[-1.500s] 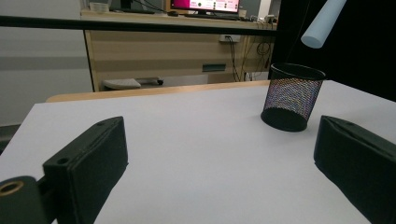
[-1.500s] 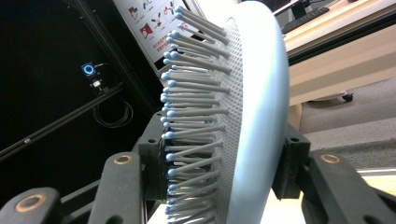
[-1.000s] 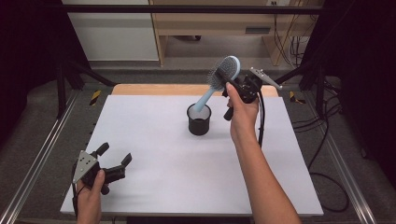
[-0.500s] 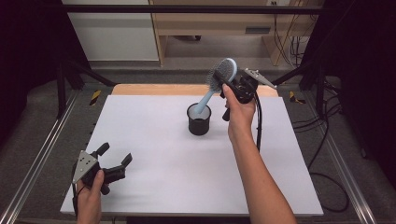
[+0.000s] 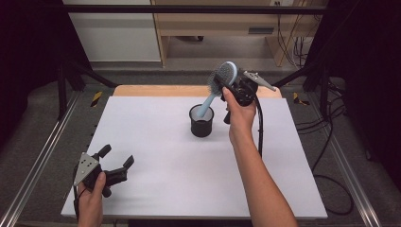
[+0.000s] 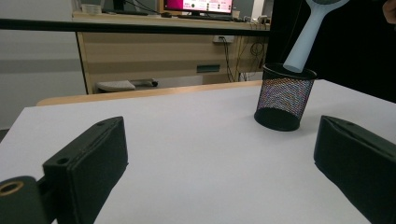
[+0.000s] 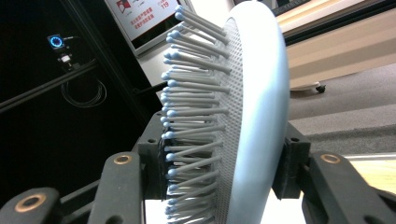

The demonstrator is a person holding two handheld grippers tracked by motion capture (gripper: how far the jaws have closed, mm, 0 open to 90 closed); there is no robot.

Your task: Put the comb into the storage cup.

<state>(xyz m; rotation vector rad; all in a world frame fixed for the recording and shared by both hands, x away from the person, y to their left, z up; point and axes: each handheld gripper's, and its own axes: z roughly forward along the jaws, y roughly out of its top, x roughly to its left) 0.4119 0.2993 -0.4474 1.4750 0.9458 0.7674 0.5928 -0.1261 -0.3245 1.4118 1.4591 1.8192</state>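
The white table (image 5: 156, 156) carried a black mesh cup (image 5: 201, 121) near its far middle; the cup's open wire wall suggested a light container that a sideways push could tip or slide. A pale blue hairbrush (image 5: 218, 84) stood tilted above it, the end of its handle just inside the cup's rim, its head raised toward the far right. The brush appeared to be light, rigid plastic: smooth and probably slippery on its domed back, with flexible ball-tipped bristles on its face. The handle looked the firmer place to take hold; here the grip lay instead across the head, where bristles could give under pressure and let the brush twist.

The person's right forearm reached diagonally across the table from the near edge, the hand raised above and just right of the cup. The right gripper (image 5: 230, 86) had its jaws clamped on the brush head, one pad (image 7: 156, 154) against the bristles, the other (image 7: 289, 161) against the smooth back.

The left hand (image 5: 90, 196) rested at the near left corner, well apart from the cup. The left gripper (image 5: 116, 156) pointed across the table toward the cup, with its jaws spread wide and nothing between them.
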